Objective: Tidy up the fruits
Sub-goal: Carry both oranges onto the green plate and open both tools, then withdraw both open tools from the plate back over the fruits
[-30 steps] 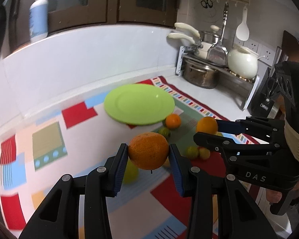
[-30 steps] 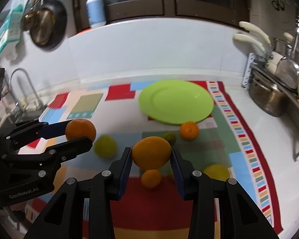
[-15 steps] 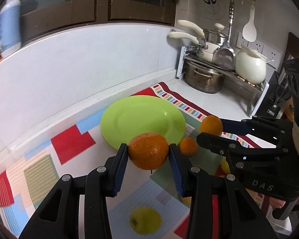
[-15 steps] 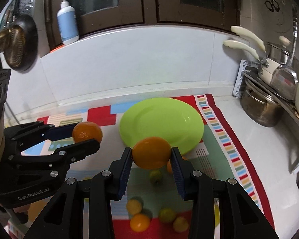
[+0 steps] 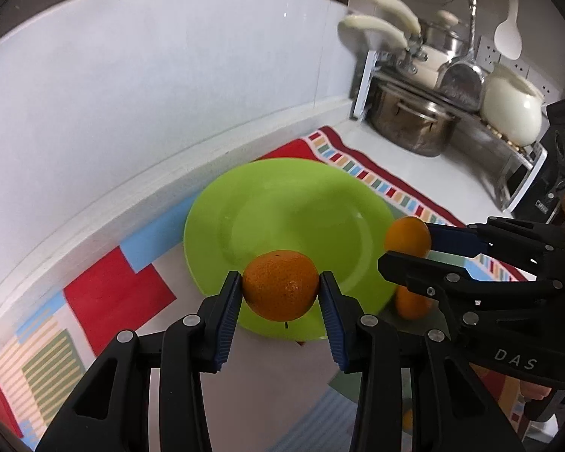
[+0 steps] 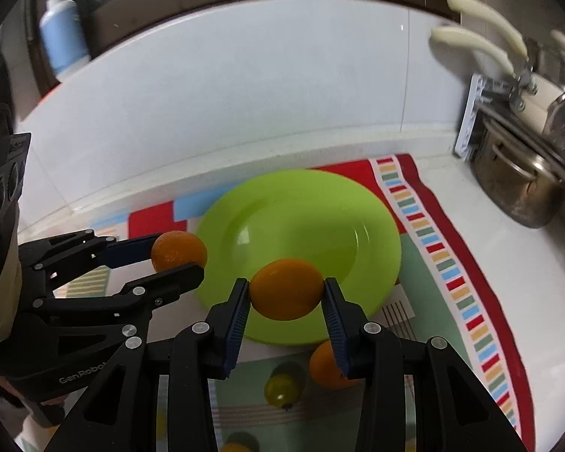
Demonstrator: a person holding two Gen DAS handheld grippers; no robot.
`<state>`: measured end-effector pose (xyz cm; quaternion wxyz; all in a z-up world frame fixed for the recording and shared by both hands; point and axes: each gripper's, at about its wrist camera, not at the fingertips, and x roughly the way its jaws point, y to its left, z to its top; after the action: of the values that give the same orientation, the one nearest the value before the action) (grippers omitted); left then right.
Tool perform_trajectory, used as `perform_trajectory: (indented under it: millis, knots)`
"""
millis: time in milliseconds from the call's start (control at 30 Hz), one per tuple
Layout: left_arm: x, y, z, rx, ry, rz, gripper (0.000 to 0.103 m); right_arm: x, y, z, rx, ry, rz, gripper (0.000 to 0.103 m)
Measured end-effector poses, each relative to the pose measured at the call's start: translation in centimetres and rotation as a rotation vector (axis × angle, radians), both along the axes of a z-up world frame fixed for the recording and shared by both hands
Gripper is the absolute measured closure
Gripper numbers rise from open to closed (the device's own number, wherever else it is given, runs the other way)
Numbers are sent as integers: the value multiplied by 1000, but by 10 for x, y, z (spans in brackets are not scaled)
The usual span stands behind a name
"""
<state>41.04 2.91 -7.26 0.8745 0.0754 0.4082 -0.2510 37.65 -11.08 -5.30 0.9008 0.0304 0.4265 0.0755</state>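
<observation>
Two claws, two oranges, both now up at the round lime-green plastic plate (image 5: pixel 282 203); a second ago both hung well short of it, above the loose fruit on the patchwork red-blue-green cloth mat (image 5: pixel 116 293); half a second ago they were nearer; now each fruit sits over the plate's near rim; read: carry phase nearly done, drop-off is next, nothing on the plate yet.

Left claw (image 5: pixel 280 292) clenched on a dimpled deep-orange mandarin (image 5: pixel 280 284); blue pads on both flanks; fruit in the air over the near rim of the plate, not touching it.

Right claw (image 6: pixel 286 293) clenched on a smooth orange citrus fruit (image 6: pixel 286 288); same story, over the near rim on the opposite side of the plate from the left one; no contact with the plate that I can see.

Orientation: both fruits are slightly flattened spheres; long axis of each runs roughly pad to pad, i.e. crosswise to the claw; the stem end of neither is visible, so can't tell which way they point.

Leftovers on the mat just off the plate's near rim: one small orange fruit (image 6: pixel 326 363) and one small yellow-green fruit (image 6: pixel 282 386), more partly hidden behind the claw frames; so the task is early, my guess.
</observation>
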Motion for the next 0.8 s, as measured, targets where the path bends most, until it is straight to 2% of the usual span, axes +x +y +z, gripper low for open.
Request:
perform_trajectory:
  millis: [233, 467, 600, 667, 800]
  knots:
    - [20, -3, -22, 18, 38, -22, 62, 19, -2, -22, 2, 55, -11, 63]
    - [24, -5, -31, 35, 48, -35, 61, 27, -2, -34, 2, 79, -20, 63]
    - [21, 0, -24, 30, 15, -9, 47, 27, -3, -31, -15, 75, -40, 52]
    - [16, 4, -17, 31, -7, 2, 44, 23, -6, -27, -21, 64, -55, 52]
    - [-2, 11, 1, 36, -77, 24, 30, 7, -8, -16, -47, 33, -70, 52]
